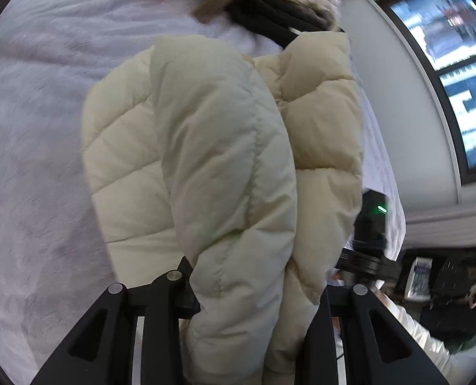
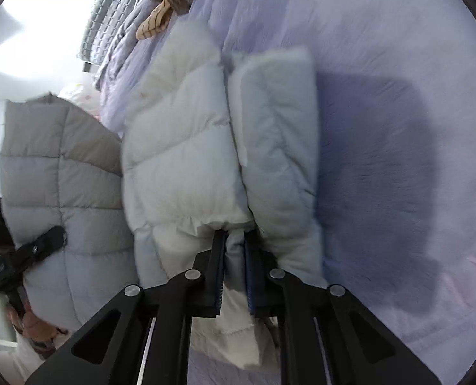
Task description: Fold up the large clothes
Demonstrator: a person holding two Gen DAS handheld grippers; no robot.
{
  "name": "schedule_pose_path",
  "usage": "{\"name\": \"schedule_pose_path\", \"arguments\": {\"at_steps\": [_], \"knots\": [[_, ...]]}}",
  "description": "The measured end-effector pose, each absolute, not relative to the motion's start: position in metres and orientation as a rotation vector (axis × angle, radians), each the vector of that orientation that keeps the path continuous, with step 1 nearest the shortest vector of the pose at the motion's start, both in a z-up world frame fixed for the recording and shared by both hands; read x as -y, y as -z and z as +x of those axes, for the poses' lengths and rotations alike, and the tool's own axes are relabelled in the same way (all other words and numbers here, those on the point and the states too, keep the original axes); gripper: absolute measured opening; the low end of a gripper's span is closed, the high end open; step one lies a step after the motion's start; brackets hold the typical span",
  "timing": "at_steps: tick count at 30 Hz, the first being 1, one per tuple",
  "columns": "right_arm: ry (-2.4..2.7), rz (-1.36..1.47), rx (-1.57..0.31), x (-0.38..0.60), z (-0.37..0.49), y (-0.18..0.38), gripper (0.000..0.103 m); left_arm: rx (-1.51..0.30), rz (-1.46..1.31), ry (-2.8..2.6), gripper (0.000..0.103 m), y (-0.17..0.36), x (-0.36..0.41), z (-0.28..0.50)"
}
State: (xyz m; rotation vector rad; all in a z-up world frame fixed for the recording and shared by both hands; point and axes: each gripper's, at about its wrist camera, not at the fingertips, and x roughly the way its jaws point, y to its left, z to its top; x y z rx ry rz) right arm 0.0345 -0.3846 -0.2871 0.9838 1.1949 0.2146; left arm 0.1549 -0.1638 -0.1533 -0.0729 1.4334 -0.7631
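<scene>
Left wrist view: the left gripper [image 1: 254, 292] was clamped on a fold of the cream jacket [image 1: 205, 147], which hung above the lilac blanket [image 1: 38, 112]. The right gripper [image 1: 366, 250] showed beside it.

Right wrist view: the right gripper [image 2: 234, 272] was clamped on the jacket [image 2: 186, 147] hem, above the blanket [image 2: 398, 64].

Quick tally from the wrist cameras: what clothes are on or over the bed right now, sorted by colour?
Cream puffer jacket, held up by both grippers: 1
Tan-and-dark striped garment, at the far end of the bed: 1
Black garment, beside the striped one: 1
Total: 3
</scene>
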Motion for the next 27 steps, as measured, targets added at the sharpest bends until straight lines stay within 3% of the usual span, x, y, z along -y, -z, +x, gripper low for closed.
{"name": "schedule_pose_path", "arguments": {"at_steps": [1, 3, 8, 20, 21, 22, 24, 27], "knots": [[-0.230, 0.999, -1.195, 0.384, 0.036, 0.294, 0.012, -1.425, -0.059, 0.790, 0.035, 0.153, 0.175, 0.151], [-0.257, 1.021, -1.194, 0.383, 0.039, 0.304, 0.012, -1.419, -0.060, 0.871, 0.063, 0.155, 0.199, 0.143], [-0.296, 1.078, -1.186, 0.385, 0.039, 0.321, 0.012, -1.395, -0.155, 1.041, 0.078, 0.163, 0.239, 0.133], [-0.282, 1.127, -1.160, 0.416, 0.021, 0.311, 0.014, -1.331, -0.112, 1.082, 0.078, 0.187, 0.271, 0.120], [-0.274, 1.120, -1.153, 0.421, 0.015, 0.306, 0.023, -1.314, -0.084, 1.074, 0.078, 0.187, 0.273, 0.118], [-0.259, 1.101, -1.139, 0.429, 0.008, 0.296, 0.049, -1.292, -0.049, 1.069, 0.078, 0.186, 0.275, 0.114], [-0.224, 1.068, -1.101, 0.440, -0.003, 0.278, 0.088, -1.248, 0.025, 1.066, 0.078, 0.185, 0.278, 0.109], [-0.215, 1.051, -1.048, 0.453, -0.013, 0.252, 0.089, -1.205, 0.122, 1.069, 0.078, 0.181, 0.282, 0.100]]}}
